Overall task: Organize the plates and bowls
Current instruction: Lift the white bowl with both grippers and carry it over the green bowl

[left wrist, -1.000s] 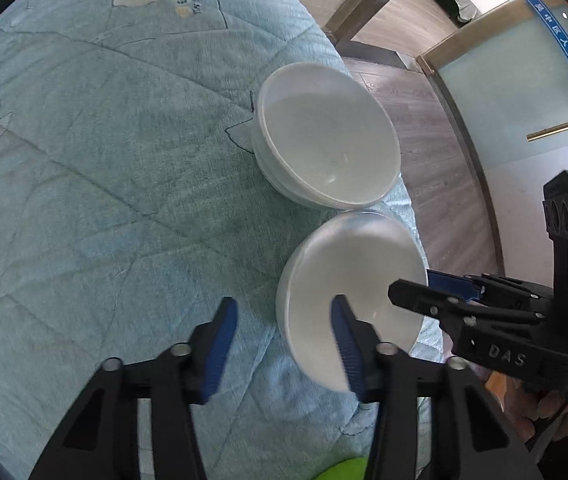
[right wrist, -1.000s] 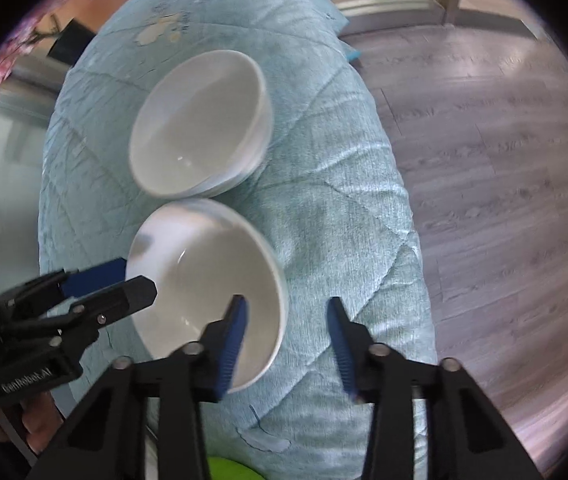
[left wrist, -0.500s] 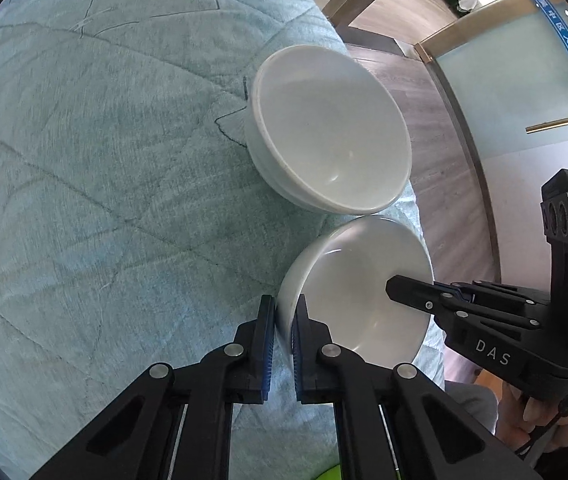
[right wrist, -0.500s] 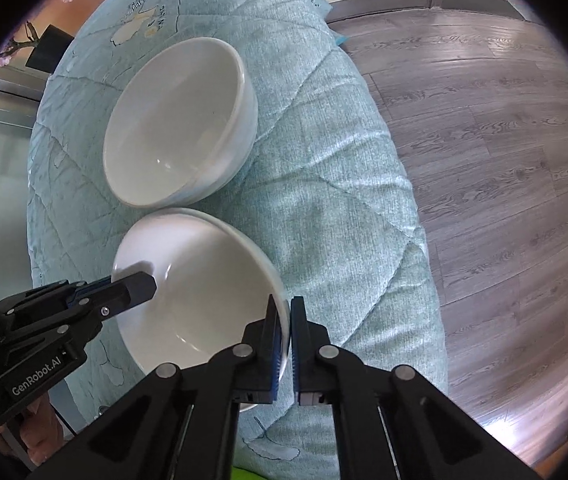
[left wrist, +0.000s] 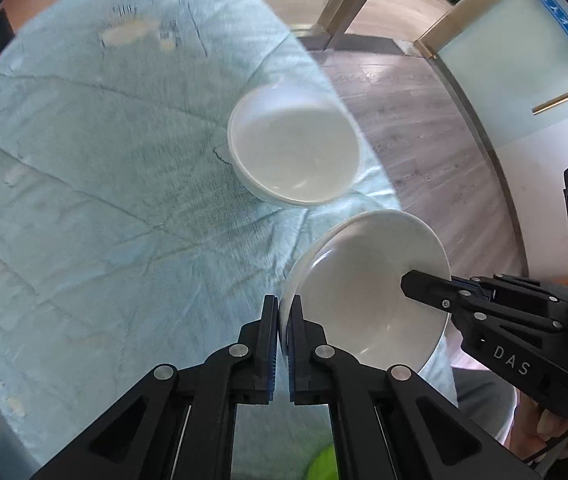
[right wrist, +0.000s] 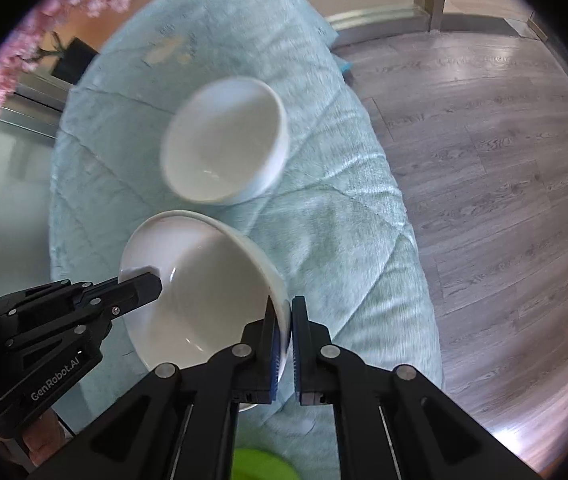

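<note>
Near bowl [left wrist: 368,288] now lifted; blossoms [right wrist: 44,28] right-view only.

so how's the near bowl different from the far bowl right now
The near bowl is pinched at opposite rims by the left gripper and right gripper; nothing touches the far bowl. The near bowl looks tilted and off the quilted cloth; the far bowl rests on it. Both are plain white and empty.

near bowl [left wrist: 364,292] betw. grippers; far bowl [left wrist: 294,148] behind, on quilt [left wrist: 84,200]
</note>
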Demonstrator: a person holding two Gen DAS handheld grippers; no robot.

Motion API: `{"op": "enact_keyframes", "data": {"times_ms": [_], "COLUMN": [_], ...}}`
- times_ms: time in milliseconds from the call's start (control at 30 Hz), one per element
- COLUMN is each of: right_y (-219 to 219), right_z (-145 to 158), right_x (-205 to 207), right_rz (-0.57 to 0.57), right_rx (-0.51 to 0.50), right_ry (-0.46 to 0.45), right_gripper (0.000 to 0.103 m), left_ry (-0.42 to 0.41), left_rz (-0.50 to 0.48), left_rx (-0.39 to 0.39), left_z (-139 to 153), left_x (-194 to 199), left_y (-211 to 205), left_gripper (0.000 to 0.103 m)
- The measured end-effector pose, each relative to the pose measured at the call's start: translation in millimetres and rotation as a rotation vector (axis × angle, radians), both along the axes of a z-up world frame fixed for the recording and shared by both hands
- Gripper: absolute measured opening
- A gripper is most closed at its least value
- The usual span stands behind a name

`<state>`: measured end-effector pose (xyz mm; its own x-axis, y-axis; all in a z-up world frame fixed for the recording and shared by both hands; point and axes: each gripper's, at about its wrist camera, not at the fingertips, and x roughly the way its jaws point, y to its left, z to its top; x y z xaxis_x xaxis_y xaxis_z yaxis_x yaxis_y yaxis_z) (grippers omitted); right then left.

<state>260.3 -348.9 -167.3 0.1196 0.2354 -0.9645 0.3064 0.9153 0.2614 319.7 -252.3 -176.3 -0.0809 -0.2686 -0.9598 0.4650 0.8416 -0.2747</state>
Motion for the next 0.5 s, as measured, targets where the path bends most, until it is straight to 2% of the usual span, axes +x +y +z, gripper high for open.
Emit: {"op": "enact_keyframes", "data": {"times_ms": [167, 267, 500], "right_y": [17.9, 25.9, 45.5], "right_z": [60.4, 91.3, 142.1], "right_x": [-27.9, -45.9, -94.4], "right_rz": [0.002, 0.010, 0.023], "right_rx": [-0.049, -0.061, -0.091], "right_ry": [-0.118, -0.184, -0.263], "right_gripper": [0.004, 0.004, 0.005], "left_ry": [-0.057, -0.126, -0.184], "left_rz": [0.049, 0.057, 0.057], "left_rx": [-0.030, -0.041, -0.070], "left_z": [61.3, 103.0, 161.1], "left_x": [-30.0, -55.0, -114.9], "left_y": [16.8, 25.6, 45.5], "left_gripper": [0.000, 0.000, 0.000]}}
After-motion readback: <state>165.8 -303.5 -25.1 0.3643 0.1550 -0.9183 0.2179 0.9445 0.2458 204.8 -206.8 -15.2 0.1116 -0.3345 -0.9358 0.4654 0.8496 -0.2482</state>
